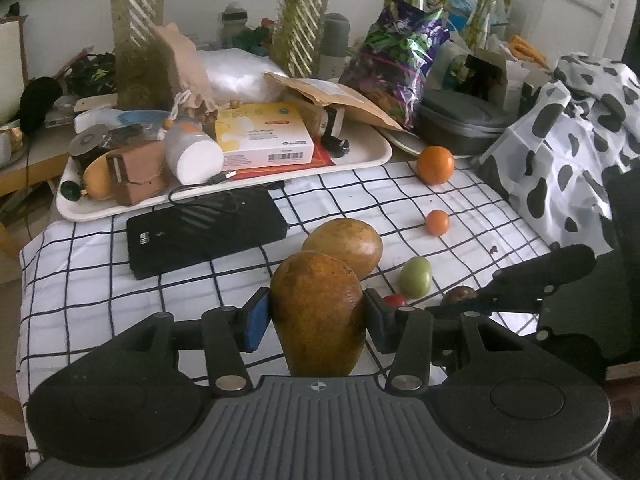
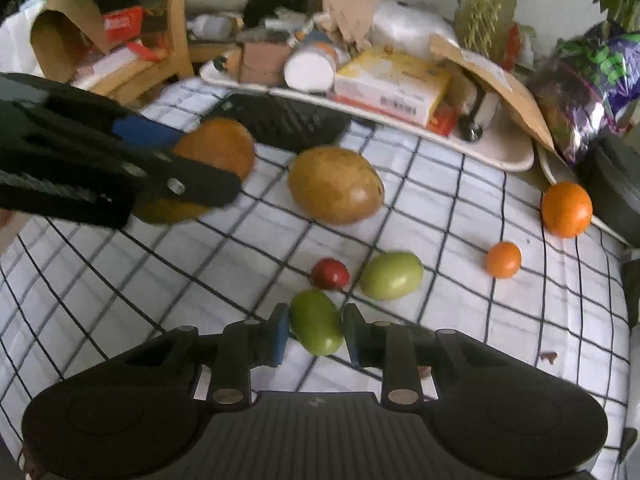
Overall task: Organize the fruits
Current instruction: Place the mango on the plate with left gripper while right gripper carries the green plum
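My left gripper (image 1: pixel 316 312) is shut on a brown-yellow mango (image 1: pixel 318 312), which also shows in the right wrist view (image 2: pixel 216 148) held by that gripper (image 2: pixel 188 164). A second mango (image 1: pixel 344 250) (image 2: pixel 334 186) lies on the checked cloth (image 1: pixel 120 280) just beyond it. My right gripper (image 2: pixel 314 326) is shut on a green fruit (image 2: pixel 316 322) near the cloth; it shows in the left wrist view (image 1: pixel 532 284) at the right. A pale green fruit (image 1: pixel 416 278) (image 2: pixel 392 275), a small red fruit (image 1: pixel 395 300) (image 2: pixel 330 274), a small orange (image 1: pixel 437 222) (image 2: pixel 503 259) and a big orange (image 1: pixel 435 165) (image 2: pixel 566 210) lie on the cloth.
A black power bank (image 1: pixel 204 232) (image 2: pixel 288 120) lies at the cloth's far left. Behind it stands a white tray (image 1: pixel 120 204) (image 2: pixel 500 156) piled with boxes and a bottle. A grey case (image 1: pixel 460 126), a purple bag (image 1: pixel 400 56) and a spotted cloth (image 1: pixel 560 152) are at the back right.
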Demonstrator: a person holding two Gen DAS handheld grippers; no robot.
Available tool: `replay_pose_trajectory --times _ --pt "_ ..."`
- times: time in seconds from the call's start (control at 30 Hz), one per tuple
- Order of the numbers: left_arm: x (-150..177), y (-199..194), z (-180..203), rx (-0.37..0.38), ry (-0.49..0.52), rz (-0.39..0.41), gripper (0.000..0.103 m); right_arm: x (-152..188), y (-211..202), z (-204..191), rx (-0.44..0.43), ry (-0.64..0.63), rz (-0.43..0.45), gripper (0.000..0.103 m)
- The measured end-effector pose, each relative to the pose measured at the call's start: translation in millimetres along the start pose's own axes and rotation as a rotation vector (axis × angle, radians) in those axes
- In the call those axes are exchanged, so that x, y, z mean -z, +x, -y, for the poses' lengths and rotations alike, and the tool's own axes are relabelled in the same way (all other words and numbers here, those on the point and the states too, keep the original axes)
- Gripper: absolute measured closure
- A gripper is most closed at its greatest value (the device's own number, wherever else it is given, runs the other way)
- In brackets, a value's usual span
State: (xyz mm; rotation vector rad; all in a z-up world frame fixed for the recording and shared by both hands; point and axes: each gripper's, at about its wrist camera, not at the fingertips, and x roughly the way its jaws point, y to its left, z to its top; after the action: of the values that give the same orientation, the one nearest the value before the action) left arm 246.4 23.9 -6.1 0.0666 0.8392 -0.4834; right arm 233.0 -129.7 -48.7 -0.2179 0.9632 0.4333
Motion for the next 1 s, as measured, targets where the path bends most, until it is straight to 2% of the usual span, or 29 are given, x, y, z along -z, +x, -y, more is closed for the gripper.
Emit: replay_pose_trajectory --times 0.23,0.6,1.0 --pt "6 -14 1 0.007 -0.027 0.012 0.056 3 -3 0 0.009 -0.003 0.039 0.076" --pt "26 -38 29 0.07 0.008 0.018 0.056 23 -64 10 0.028 0.085 0.169 0.076" --pt "33 -45 72 0.158 0.086 0.018 0.056 66 -102 7 0.04 0.114 0.174 0.076"
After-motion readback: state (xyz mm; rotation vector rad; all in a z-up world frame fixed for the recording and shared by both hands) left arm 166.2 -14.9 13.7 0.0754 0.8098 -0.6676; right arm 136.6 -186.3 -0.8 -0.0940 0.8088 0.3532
